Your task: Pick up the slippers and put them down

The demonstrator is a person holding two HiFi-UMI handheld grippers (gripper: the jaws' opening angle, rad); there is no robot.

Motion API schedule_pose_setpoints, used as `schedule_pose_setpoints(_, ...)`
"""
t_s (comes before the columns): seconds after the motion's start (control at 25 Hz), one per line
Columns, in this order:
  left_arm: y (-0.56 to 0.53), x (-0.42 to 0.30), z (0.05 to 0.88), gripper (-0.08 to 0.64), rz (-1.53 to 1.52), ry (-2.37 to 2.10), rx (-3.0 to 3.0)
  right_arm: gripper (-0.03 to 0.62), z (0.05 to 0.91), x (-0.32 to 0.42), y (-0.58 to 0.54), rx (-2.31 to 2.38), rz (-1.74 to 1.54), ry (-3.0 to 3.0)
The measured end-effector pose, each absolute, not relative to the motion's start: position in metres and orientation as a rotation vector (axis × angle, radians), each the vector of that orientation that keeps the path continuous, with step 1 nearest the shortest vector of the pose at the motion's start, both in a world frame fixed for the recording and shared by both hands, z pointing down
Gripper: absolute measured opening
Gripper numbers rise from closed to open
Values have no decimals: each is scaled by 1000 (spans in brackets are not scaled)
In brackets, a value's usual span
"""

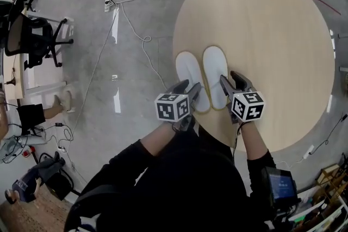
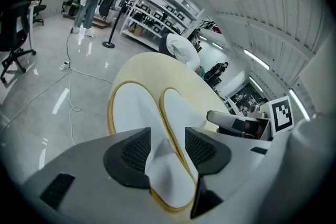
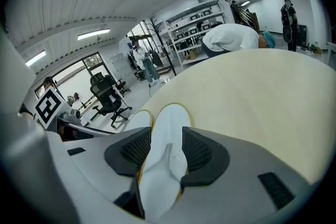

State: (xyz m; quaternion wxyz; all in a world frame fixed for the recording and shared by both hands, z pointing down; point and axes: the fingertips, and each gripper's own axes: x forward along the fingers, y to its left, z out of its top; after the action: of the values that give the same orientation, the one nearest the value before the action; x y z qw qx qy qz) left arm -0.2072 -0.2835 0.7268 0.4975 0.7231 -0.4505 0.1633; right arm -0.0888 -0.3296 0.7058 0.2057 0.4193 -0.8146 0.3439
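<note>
Head view: left hand-held gripper [image 1: 187,86], right hand-held gripper [image 1: 231,80] spread, straddling slippers [image 1: 215,62] on table [image 1: 261,35]; cable [image 1: 145,39] beside.

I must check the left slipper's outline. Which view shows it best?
The head view: from above, the left slipper shows nearly whole, its heel partly covered. The left gripper view shows it foreshortened, between the left tongs. The right gripper view shows only a thin edge.

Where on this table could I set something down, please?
Crowded: the near edge, with the left slipper and right slipper, heels in the open left gripper and right gripper. Bare: the table beyond their toes to the far rim, and its right side.
</note>
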Motion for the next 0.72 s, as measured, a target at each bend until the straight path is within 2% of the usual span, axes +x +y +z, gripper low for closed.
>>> schedule_pose_setpoints(0.36,-288,-209,756,189,440,-1117,1678,184,741,-107,-329,1074,1055,-2201)
schedule_pose_setpoints(0.4,-289,-209,758,158,443,-1125,1674,166,741,-108,-329,1069,1043,-2202)
schedule_pose_setpoints(0.48,-290,-207,757,50,440,-1122,1669,34,739,-106,-330,1060,1022,-2203)
schedule_pose_setpoints(0.72,-289,-196,744,28,440,-1047,1778,28,727,-105,-326,1089,1128,-2231)
